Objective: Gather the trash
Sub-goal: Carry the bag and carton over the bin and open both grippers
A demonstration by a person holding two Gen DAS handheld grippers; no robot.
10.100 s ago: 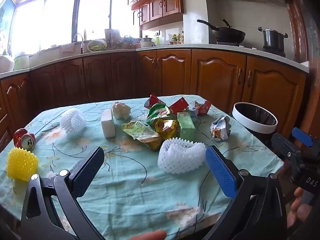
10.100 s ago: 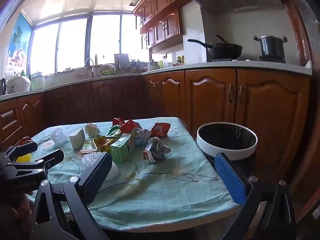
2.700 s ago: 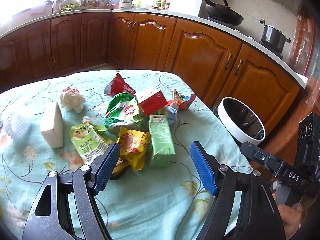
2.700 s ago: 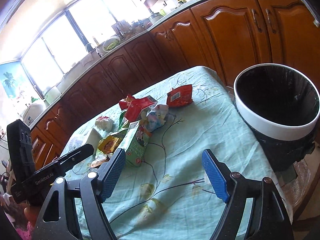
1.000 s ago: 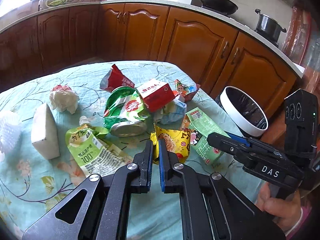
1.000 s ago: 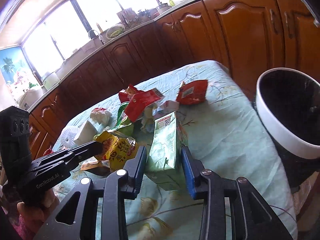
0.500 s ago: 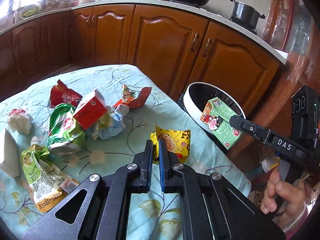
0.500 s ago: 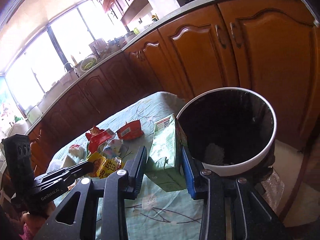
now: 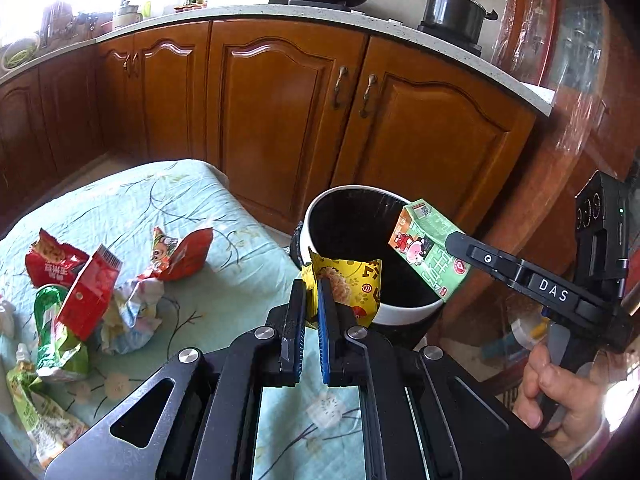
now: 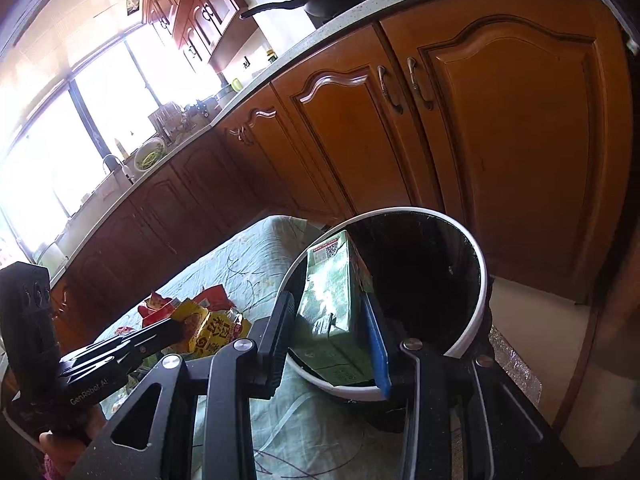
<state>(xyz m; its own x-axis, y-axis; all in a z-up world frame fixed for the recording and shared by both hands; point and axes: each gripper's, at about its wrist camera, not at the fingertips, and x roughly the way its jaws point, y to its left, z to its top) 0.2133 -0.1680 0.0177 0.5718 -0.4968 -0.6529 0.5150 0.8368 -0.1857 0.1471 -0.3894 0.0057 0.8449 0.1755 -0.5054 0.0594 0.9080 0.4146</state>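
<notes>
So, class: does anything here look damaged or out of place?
Yes. Crumpled wrappers lie heaped on the tablecloth, litter not yet binned. The green carton and yellow packet, both gripped, are poised at the bin.

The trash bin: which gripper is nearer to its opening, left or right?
Right. The right gripper holds the green carton over the trash bin; the left gripper, with the yellow wrapper, is by its near rim.
</notes>
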